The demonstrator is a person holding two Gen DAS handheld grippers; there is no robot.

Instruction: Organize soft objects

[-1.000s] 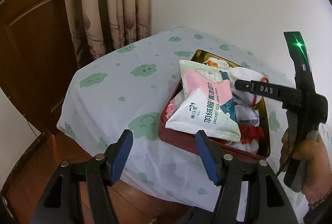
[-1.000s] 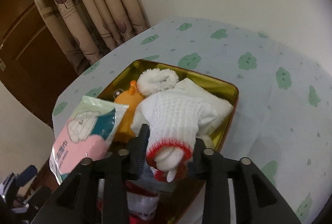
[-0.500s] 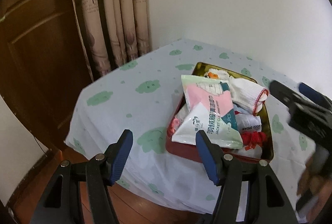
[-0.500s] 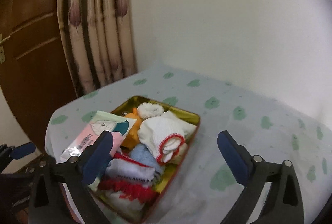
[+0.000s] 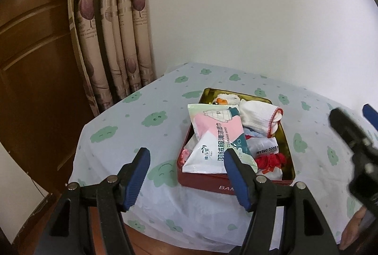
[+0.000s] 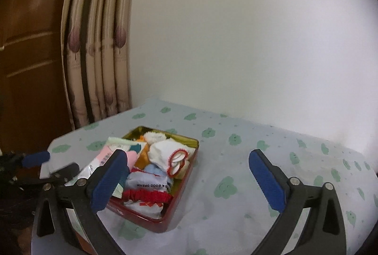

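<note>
A red tin with a gold inside (image 5: 236, 186) (image 6: 144, 217) stands on the cloth-covered table, full of soft things. A pink and white wipes packet (image 5: 217, 139) (image 6: 104, 158) lies on top at the left. A white knit glove with a red cuff (image 5: 259, 119) (image 6: 165, 152) lies on the pile beside an orange toy (image 6: 141, 155), over a blue-grey cloth (image 6: 148, 182) and a red scrunchie (image 6: 146, 195). My left gripper (image 5: 186, 169) is open and empty, held back from the tin. My right gripper (image 6: 189, 169) is wide open and empty, right of the tin.
The table wears a pale cloth with green cloud faces (image 5: 132, 127) (image 6: 271, 172). A patterned curtain (image 5: 113, 30) and a brown wooden door (image 5: 30, 65) stand at the left. A white wall is behind. The right gripper's body (image 5: 354, 151) shows at the right edge.
My right gripper let go of the white glove, which now lies on the pile, then opened wide and drew back. My left gripper also pulled back from the tin.
</note>
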